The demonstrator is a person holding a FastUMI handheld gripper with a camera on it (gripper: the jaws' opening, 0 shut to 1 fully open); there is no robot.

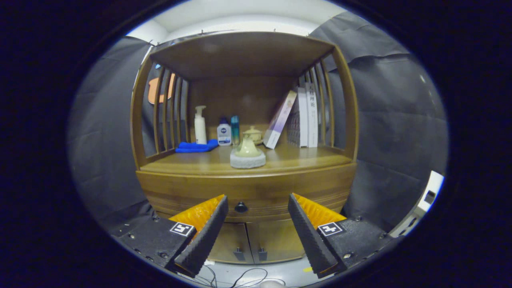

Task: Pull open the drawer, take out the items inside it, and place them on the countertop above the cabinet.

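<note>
The hand-held gripper (258,208) is standing wide, holding nothing, its fingers flanking the small dark round knob (241,207) of the brown wooden drawer (248,192), which is sitting closed. At twelve o'clock from the knob, a pale ceramic teapot on a grey round pad (247,154) is resting on the wooden table (304,158). The drawer's contents are hidden, so the closed drawer fits either an early or a late stage.

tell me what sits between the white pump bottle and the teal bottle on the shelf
In the gripper view, a small white bottle with a blue cap stands between the white pump bottle and the teal bottle.
</note>
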